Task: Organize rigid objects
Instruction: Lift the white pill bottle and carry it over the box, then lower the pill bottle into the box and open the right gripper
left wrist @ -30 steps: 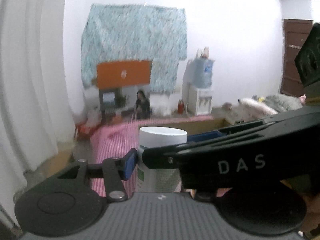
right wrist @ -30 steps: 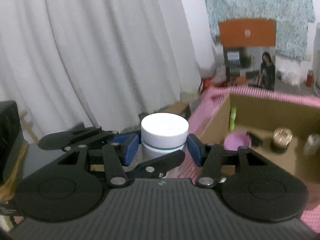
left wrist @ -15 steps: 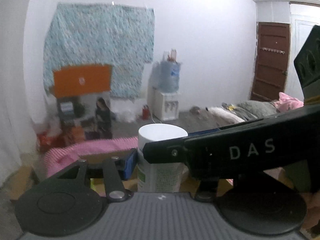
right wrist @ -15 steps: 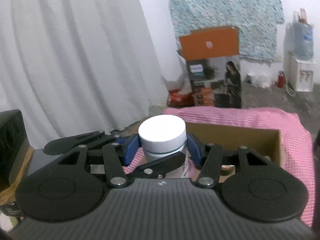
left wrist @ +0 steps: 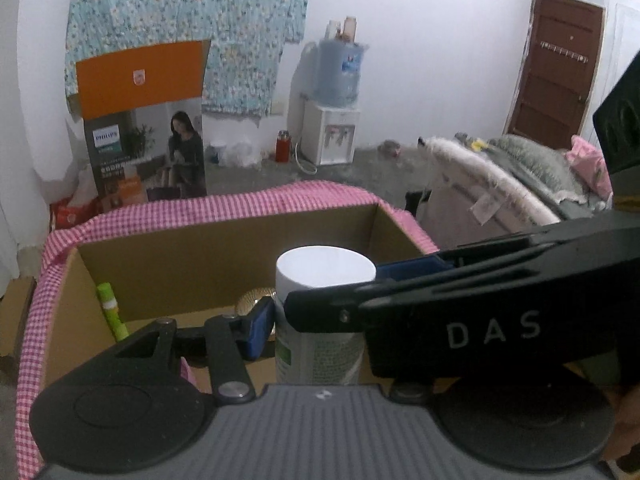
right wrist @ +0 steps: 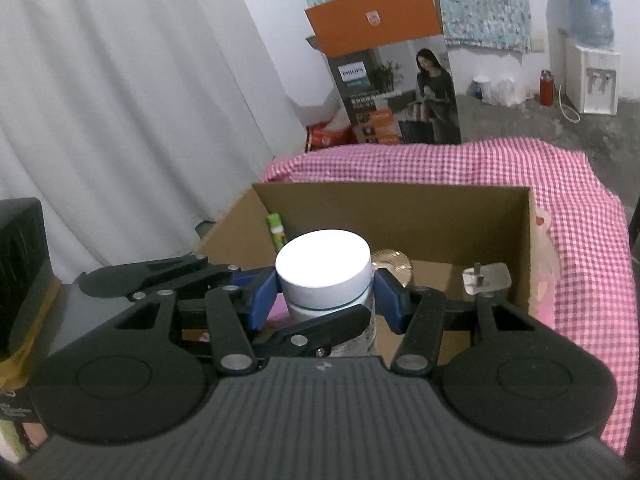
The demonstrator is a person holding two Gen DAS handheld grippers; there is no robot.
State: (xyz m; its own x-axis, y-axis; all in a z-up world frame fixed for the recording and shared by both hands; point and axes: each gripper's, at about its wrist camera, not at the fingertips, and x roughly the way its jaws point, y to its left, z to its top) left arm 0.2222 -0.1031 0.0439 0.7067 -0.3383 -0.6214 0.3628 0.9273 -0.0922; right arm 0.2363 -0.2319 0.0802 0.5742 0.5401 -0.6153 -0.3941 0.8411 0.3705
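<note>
A white-capped bottle (left wrist: 320,344) with a pale green-printed label hangs over the open cardboard box (left wrist: 208,256). My left gripper (left wrist: 320,320) is shut on its body just under the cap; the right finger is hidden behind the other tool. In the right wrist view my right gripper (right wrist: 326,294) presses its blue pads on the same bottle (right wrist: 322,270) from both sides. The left gripper's fingers (right wrist: 168,276) reach in there from the left. The right gripper's black body (left wrist: 492,320), marked DAS, crosses the left wrist view.
The box sits on a pink checked cloth (right wrist: 580,216). In it are a green tube (right wrist: 276,230), a gold round item (right wrist: 394,266) and a metal piece (right wrist: 486,278). Behind stand a tall printed carton (right wrist: 396,80), a water dispenser (left wrist: 332,120), a white curtain (right wrist: 120,100) and bedding (left wrist: 520,168).
Both grippers carried the bottle sideways and lower, from beside the curtain to above the box. The box's inside now lies right under and ahead of the bottle. Both grips are unchanged.
</note>
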